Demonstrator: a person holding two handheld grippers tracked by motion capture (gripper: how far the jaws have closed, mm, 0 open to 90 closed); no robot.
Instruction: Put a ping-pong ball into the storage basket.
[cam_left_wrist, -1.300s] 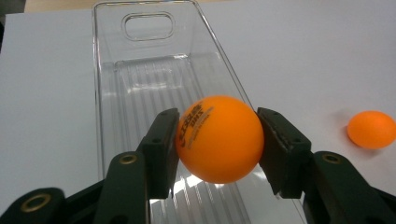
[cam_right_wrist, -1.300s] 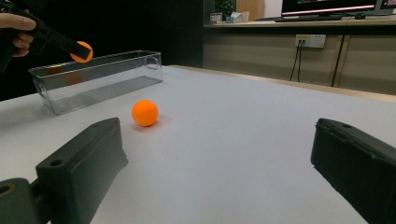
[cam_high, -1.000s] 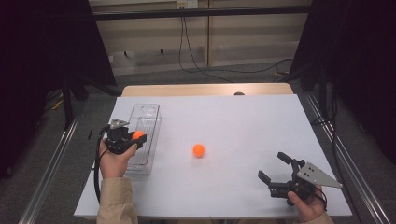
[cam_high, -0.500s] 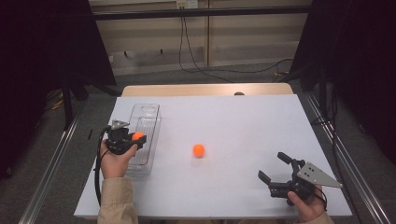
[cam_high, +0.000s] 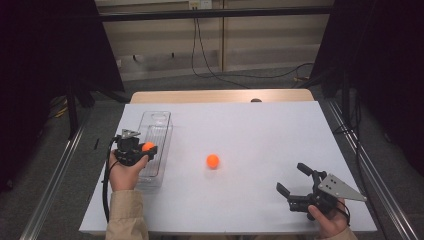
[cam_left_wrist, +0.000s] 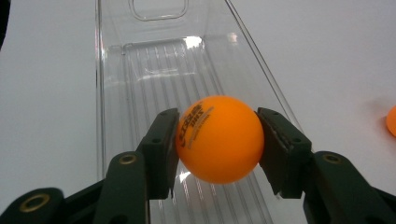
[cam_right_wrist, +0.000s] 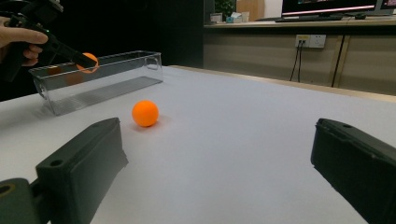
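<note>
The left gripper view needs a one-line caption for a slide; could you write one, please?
Left gripper clamps an orange ball above a clear plastic bin on the white table.

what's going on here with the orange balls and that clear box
A person holds a gripper in each hand at a white table. The left gripper is shut on an orange ball and holds it above the clear plastic bin, not yet let go. A second orange ball lies loose on the table, apart from the bin. The right gripper rests near the table's front edge, its fingers open and holding nothing.
</note>
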